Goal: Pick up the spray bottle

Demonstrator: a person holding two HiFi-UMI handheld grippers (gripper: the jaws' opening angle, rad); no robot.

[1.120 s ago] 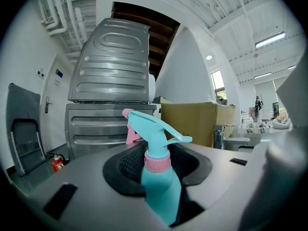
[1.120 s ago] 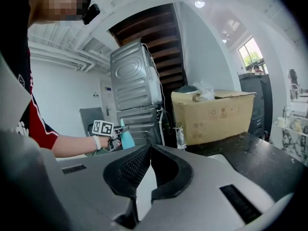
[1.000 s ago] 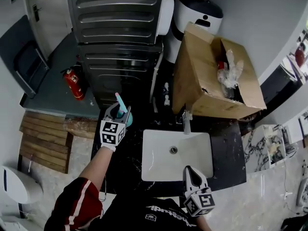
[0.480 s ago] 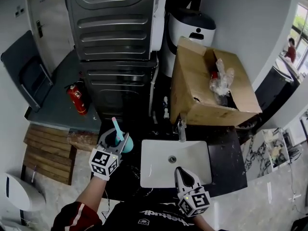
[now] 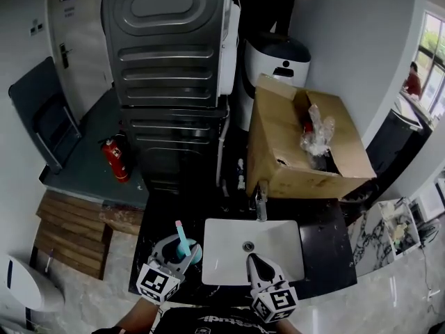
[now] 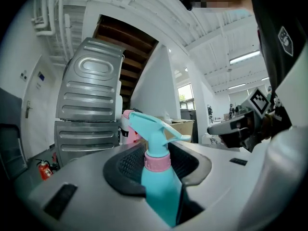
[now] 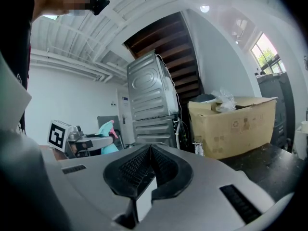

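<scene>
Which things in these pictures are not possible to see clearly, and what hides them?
- Base of the spray bottle: in the left gripper view it sinks below the jaws. In the head view the left gripper covers it.
- Contents of the cardboard box: in the head view, crumpled plastic and the box walls hide them.
- Person's arms: in the head view, cut off by the bottom edge.

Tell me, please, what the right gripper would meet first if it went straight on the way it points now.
The right gripper, shut and empty, points across the white sink, left of the faucet. Probably it meets the lower grey machine first; depth is unclear.
</scene>
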